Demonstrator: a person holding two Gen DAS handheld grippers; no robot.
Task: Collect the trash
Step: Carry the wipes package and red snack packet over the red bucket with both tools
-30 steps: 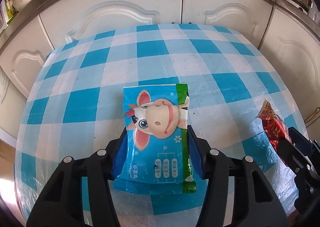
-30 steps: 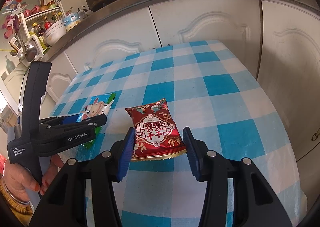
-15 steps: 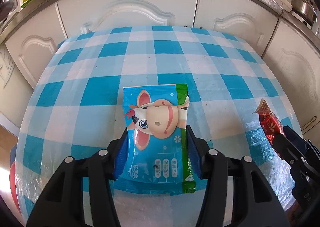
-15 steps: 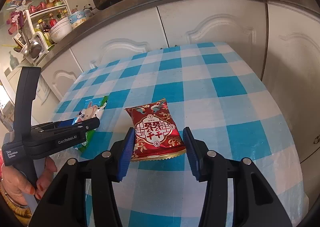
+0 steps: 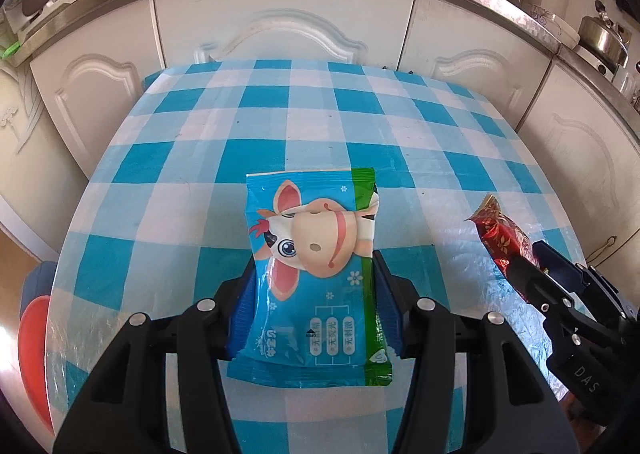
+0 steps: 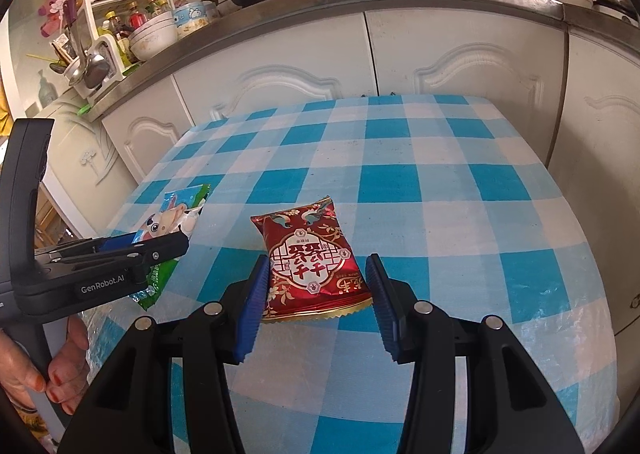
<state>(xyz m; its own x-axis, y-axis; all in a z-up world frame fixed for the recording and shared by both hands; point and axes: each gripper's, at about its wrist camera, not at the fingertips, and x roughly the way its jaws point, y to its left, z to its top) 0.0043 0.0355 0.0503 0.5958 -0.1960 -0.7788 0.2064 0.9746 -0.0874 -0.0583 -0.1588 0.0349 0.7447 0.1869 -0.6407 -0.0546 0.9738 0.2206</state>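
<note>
A blue wet-wipe packet with a cartoon cow (image 5: 312,246) is clamped between the blue pads of my left gripper (image 5: 314,294) and held above the checked table. A red snack packet with gold lettering (image 6: 312,262) sits the same way in my right gripper (image 6: 316,294), its edges against both pads. From the left wrist view, the right gripper (image 5: 532,266) comes in at the right edge with the red packet (image 5: 500,234) sticking out of it. From the right wrist view, the left gripper (image 6: 160,250) is at the left, carrying the cow packet (image 6: 176,214).
The table wears a blue-and-white checked cloth (image 5: 320,126) and stands against white cabinets (image 5: 280,14). Pots and bowls crowd the steel counter (image 6: 280,18) above. A red round thing (image 5: 34,354) lies low beside the table's left edge. A hand (image 6: 60,374) grips the left handle.
Both grippers have drawn back and up from the table, each with its packet unchanged between the pads. More of the cabinets and counter now shows.
</note>
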